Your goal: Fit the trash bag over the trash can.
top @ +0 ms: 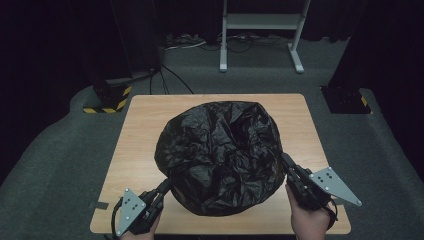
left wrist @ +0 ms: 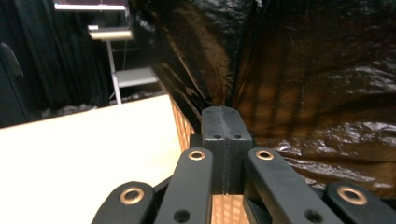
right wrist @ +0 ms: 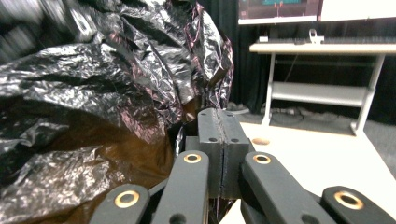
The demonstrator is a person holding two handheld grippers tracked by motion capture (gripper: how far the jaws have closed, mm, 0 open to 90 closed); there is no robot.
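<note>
A large crumpled black plastic bag (top: 220,155) lies puffed up on the wooden table (top: 145,115) and covers most of its middle. My left gripper (top: 166,184) sits at the bag's near left edge. In the left gripper view its jaws are pressed together, with the bag film (left wrist: 303,70) rising straight from their tips (left wrist: 225,112). At the bag's near right edge, my right gripper (top: 286,161) also has its jaws together (right wrist: 219,114), against the bag's wrinkled side (right wrist: 107,93). A hand holds each gripper at the table's front edge.
A white desk frame (top: 260,22) stands on the grey carpet behind the table, with cables on the floor beside it. Black stands with yellow-black striped bases flank the table's far corners (top: 107,102) (top: 345,100). Bare wood shows along the table's left and right sides.
</note>
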